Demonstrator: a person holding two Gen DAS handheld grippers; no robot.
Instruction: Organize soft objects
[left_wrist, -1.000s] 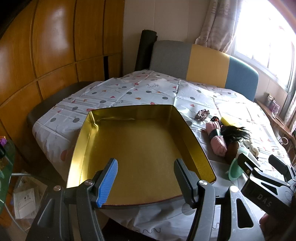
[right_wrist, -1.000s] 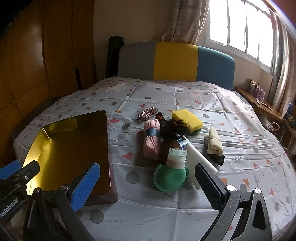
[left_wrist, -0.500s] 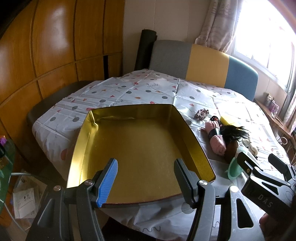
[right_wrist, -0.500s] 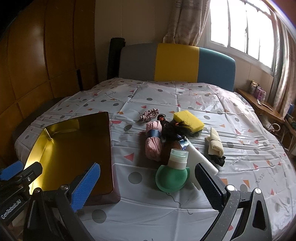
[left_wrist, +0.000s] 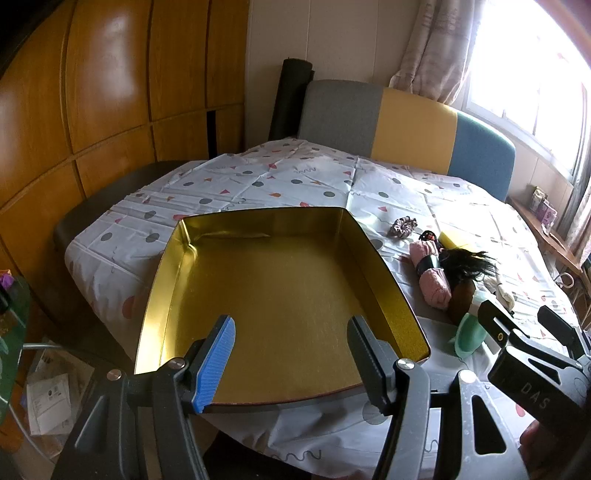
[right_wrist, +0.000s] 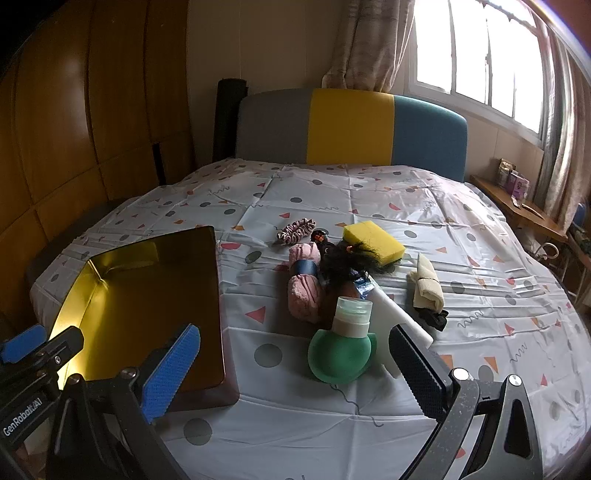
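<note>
At the bottom of the left wrist view, the left gripper (left_wrist: 291, 354) hangs with its jaws spread apart and nothing between them, poised above the near edge of a shallow gold tin (left_wrist: 384, 280). The tin fills the middle of that frame and holds nothing; it likely sits there as the place to gather the soft things.

At the bottom of the right wrist view, the right gripper (right_wrist: 295, 369) is also spread wide and grips nothing. Just beyond its fingers, at centre frame, stands a squat green squeeze bottle (right_wrist: 341, 349), which looks like the nearest thing to pick.

Behind the bottle, toward the centre of the frame, the soft things lie bunched together on a spotted tablecloth (right_wrist: 461, 229): a pink yarn ball (right_wrist: 303, 284), a clump of black hair (right_wrist: 347, 258), a yellow sponge (right_wrist: 371, 240), a striped scrunchie (right_wrist: 295, 230) and a cream folded cloth (right_wrist: 426, 284). All lie to the right of the tin, none inside it, so the sorting appears not yet begun.
</note>
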